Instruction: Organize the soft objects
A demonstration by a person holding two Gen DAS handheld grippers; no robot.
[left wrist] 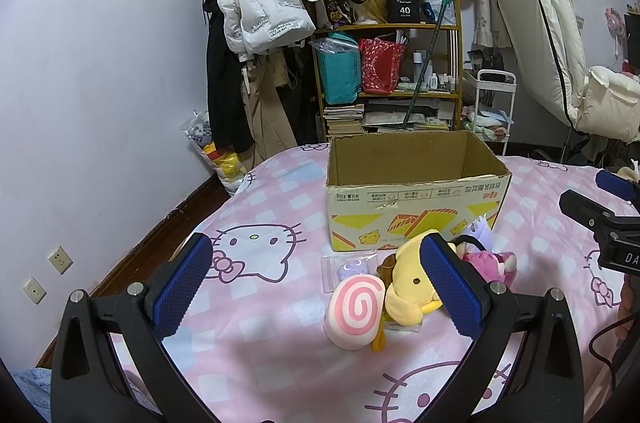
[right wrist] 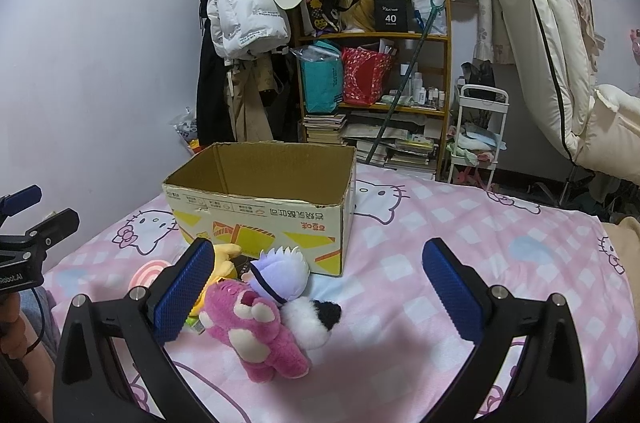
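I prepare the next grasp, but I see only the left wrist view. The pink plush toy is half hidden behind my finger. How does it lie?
Observer: In the right wrist view the pink plush bear lies on its side on the bed, in front of the cardboard box.
Operator: Is something touching it?
Observer: Yes, a white and black plush rests against it, on the side away from you.
Operator: Is the right gripper holding anything?
Observer: No, the right gripper is open, with the bear between its fingers but not touched.
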